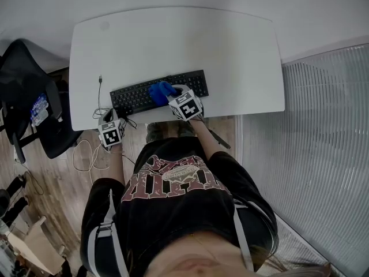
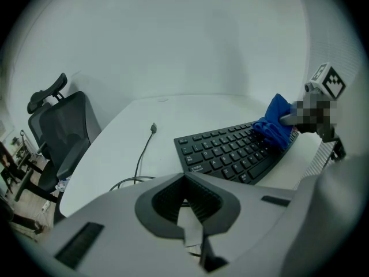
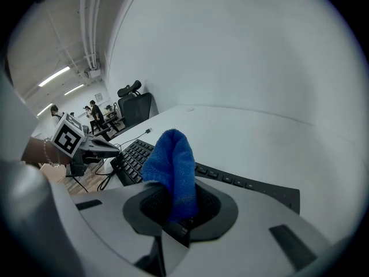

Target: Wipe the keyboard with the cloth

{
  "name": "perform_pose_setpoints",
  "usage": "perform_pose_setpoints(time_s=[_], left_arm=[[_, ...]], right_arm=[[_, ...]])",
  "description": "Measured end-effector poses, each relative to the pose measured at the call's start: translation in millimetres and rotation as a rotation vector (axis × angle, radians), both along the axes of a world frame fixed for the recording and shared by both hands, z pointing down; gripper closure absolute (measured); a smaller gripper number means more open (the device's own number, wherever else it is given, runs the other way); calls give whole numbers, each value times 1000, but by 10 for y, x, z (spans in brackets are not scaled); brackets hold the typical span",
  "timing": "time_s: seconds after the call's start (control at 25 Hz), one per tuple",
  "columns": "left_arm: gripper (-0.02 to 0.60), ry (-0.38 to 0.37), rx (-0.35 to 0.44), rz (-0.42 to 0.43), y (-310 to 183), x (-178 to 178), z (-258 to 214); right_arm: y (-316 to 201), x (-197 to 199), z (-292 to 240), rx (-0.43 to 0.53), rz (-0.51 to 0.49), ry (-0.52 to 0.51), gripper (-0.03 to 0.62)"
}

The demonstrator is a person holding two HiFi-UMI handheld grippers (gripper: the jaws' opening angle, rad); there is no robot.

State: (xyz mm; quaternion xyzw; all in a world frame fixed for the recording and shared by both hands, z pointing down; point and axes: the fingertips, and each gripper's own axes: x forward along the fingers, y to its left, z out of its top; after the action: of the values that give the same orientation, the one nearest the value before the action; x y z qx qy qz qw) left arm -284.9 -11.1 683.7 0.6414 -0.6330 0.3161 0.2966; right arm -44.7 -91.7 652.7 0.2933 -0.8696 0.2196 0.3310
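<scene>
A black keyboard [image 1: 158, 91] lies near the front edge of the white table [image 1: 173, 39]. My right gripper [image 1: 170, 95] is shut on a blue cloth [image 1: 161, 90] that rests on the keys at the keyboard's middle. In the right gripper view the cloth [image 3: 172, 166] sticks up from between the jaws over the keyboard [image 3: 132, 156]. My left gripper [image 1: 115, 119] hovers at the table's front left corner, beside the keyboard's left end, shut with nothing visible in it. In the left gripper view the keyboard [image 2: 230, 152] and cloth [image 2: 275, 126] lie ahead to the right.
A loose black cable [image 1: 100, 91] with a plug runs across the table left of the keyboard and also shows as the cable [image 2: 144, 149]. A black office chair [image 1: 29, 97] stands left of the table. A ribbed panel [image 1: 323, 137] borders the right side.
</scene>
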Motion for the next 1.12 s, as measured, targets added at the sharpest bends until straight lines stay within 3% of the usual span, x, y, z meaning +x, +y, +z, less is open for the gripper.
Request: perform_pose_setpoints(time_s=[0.4, 1.12], left_arm=[[548, -14, -1, -23, 1, 4, 10], [548, -31, -3, -41, 10, 8, -1]], right_arm=[[-84, 346, 27, 7, 43, 22, 530], [-229, 1294, 77, 1, 236, 75, 530]])
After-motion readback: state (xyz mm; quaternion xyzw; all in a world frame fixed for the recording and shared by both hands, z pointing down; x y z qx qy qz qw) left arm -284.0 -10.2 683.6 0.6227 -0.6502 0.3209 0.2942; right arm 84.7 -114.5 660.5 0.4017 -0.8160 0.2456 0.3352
